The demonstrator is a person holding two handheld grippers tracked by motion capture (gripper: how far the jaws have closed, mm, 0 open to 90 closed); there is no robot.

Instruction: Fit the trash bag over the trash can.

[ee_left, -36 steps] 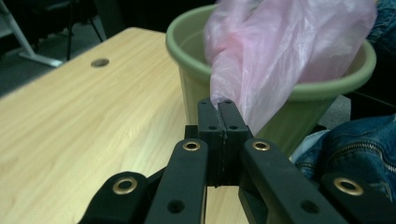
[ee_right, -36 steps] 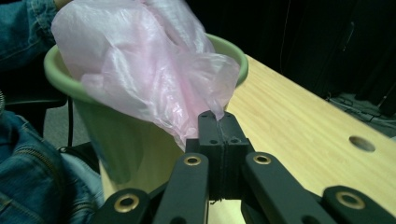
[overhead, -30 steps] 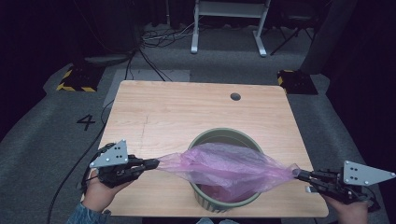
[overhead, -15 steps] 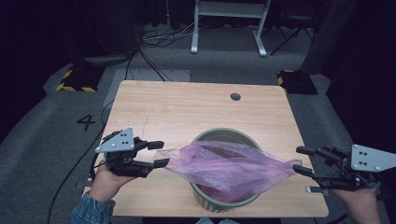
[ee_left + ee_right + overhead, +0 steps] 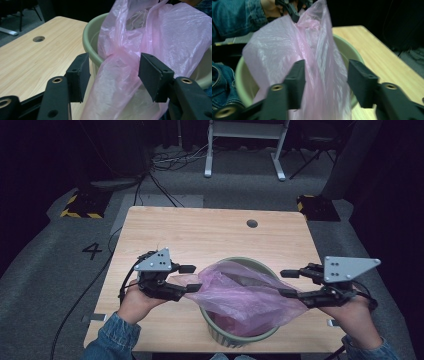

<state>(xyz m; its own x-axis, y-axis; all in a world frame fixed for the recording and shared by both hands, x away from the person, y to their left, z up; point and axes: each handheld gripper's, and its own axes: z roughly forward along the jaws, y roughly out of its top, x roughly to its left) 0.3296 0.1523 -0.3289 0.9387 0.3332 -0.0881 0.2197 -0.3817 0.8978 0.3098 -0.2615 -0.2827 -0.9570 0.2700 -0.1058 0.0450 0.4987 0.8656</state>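
- The left gripper (image 5: pixel 189 278) is at the lower left of the high view. Its fingers (image 5: pixel 78 76) are spread, with a gap between them; they have just been closing a little.
- In the left gripper view the pink plastic bag (image 5: pixel 130 72) passes between these fingers. It touches the right finger, and the left finger stands a little apart from it, so the bag is not pinched.
- The right gripper (image 5: pixel 287 283) is at the lower right of the high view. Its fingers (image 5: pixel 297 83) are also spread, and they have just been closing.
- In the right gripper view the bag (image 5: pixel 312 65) hangs in the gap between these fingers. It lies against the left finger, and the right finger is just beside it; I see no firm pinch.
- The bag (image 5: pixel 240 292) is draped loosely over the mouth of the green bucket (image 5: pixel 220 332), between the two grippers, in the lower middle of the high view. Its left corner reaches the left gripper, and its right corner reaches the right one.
- The bucket stands near the lower edge of the wooden table (image 5: pixel 200 232).
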